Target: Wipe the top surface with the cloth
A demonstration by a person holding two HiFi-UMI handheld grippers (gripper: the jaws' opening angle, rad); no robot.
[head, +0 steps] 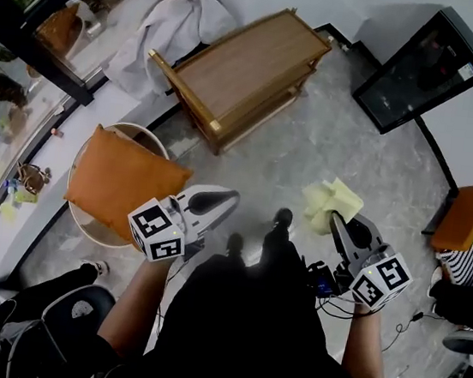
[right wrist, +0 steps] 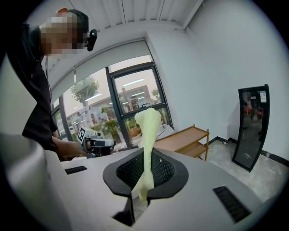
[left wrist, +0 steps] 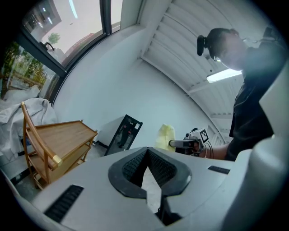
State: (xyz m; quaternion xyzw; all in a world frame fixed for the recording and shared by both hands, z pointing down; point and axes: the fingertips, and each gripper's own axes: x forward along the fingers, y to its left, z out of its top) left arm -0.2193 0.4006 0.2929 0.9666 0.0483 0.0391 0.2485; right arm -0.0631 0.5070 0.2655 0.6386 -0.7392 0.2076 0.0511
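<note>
Right gripper view: tool [right wrist: 145, 159] tight around cloth [right wrist: 149, 122]

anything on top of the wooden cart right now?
Nothing: the top of the cart shows bare wood. The cloth is clamped in the right tool, away from it. The lower shelves are mostly covered by the top, so their contents cannot be seen.
</note>
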